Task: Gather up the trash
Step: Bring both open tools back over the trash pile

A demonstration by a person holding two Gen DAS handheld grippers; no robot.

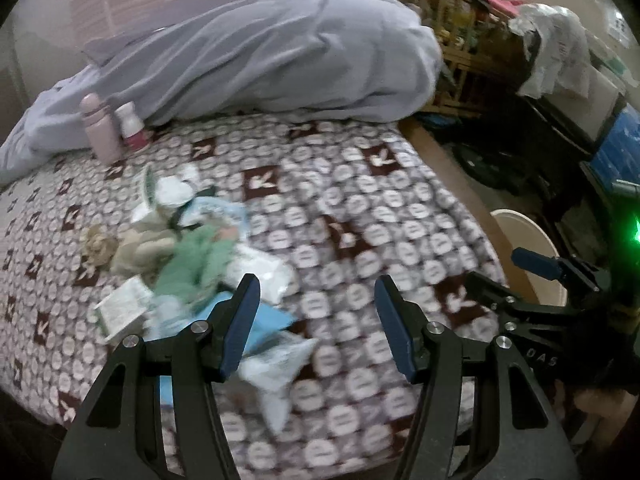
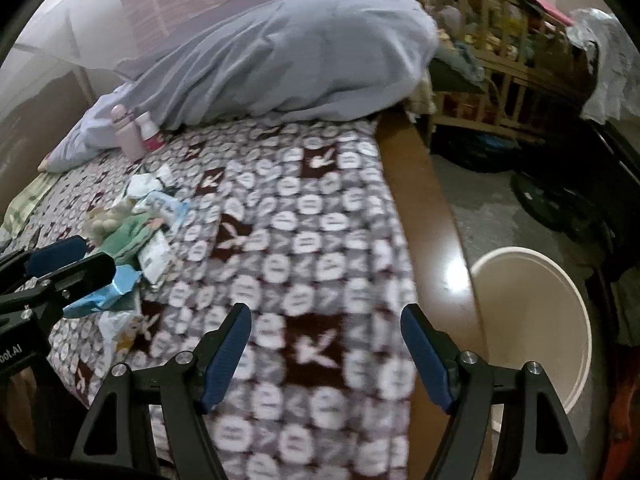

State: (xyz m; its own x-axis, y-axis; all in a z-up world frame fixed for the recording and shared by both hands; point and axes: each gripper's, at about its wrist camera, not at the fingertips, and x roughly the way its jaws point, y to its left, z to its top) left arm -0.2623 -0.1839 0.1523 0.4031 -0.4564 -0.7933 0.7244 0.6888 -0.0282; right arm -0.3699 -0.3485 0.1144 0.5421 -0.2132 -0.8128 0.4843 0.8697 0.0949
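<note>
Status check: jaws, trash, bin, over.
Left gripper and right gripper open, empty. Trash pile on bed, untouched. Bin on floor beside bed. Path unobstructed.

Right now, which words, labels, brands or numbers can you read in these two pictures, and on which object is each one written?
"OAS" – pale letters on the black body of the right gripper, seen from the left wrist camera.
"ool.AI" – cut-off white letters on the black body of the left gripper, at the picture's edge.
Wrappers in the trash pile: printing too blurred to read.
Two bottles: labels unreadable.
</note>
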